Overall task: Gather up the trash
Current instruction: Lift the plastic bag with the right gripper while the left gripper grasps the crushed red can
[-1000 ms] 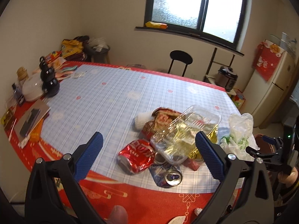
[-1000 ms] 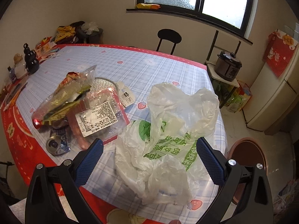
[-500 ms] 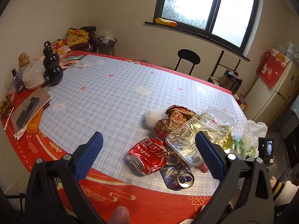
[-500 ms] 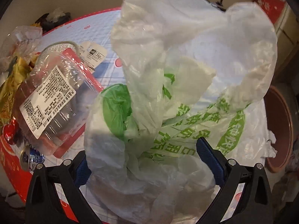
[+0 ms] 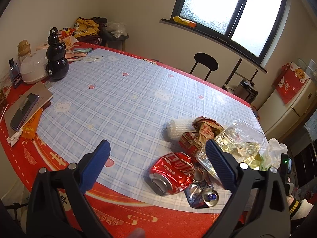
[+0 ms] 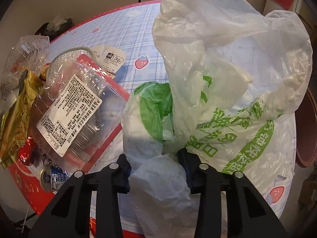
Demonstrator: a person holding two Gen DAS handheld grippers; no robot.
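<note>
Counter (image 5: 122, 99): one, blue plaid sheet over a red cloth, fills most of both views.

Plastic bag (image 6: 227, 91): one, white with green print, crumpled, standing at the counter's near edge. Dominates the right wrist view from 12 to 5 o'clock; in the left wrist view only a bit shows at 4 o'clock (image 5: 274, 152).

Right gripper (image 6: 156, 170): fingers closing, a bunched fold of the bag between them and pinched on both sides.

Left gripper (image 5: 157, 163): fingers spread wide, nothing between them, above the counter's near edge with the trash pile just ahead at 4 o'clock.

Trash pile, left of the bag:
- 1 clear plastic clamshell box (image 5: 239, 140) with yellowish scraps inside.
- 1 clear package with a printed white label (image 6: 69, 115), lying on a red card, at 9 o'clock in the right wrist view.
- 1 crumpled gold foil wrapper (image 6: 17, 115), at the left edge.
- 1 crumpled red-and-tan snack wrapper (image 5: 202, 132).
- 1 white foam net sleeve (image 5: 176, 129), touching that wrapper.
- 1 crushed red cola can (image 5: 171, 172), on its side.
- 1 blue can (image 5: 208, 195), on its side at the near edge, just beside the red one.
- 1 white label tag marked 1.5kg (image 6: 111, 57), flat at 11 o'clock.

Far left end of the counter: 1 black gourd-shaped bottle (image 5: 56, 59), 1 phone (image 5: 24, 111) on a notebook.
</note>
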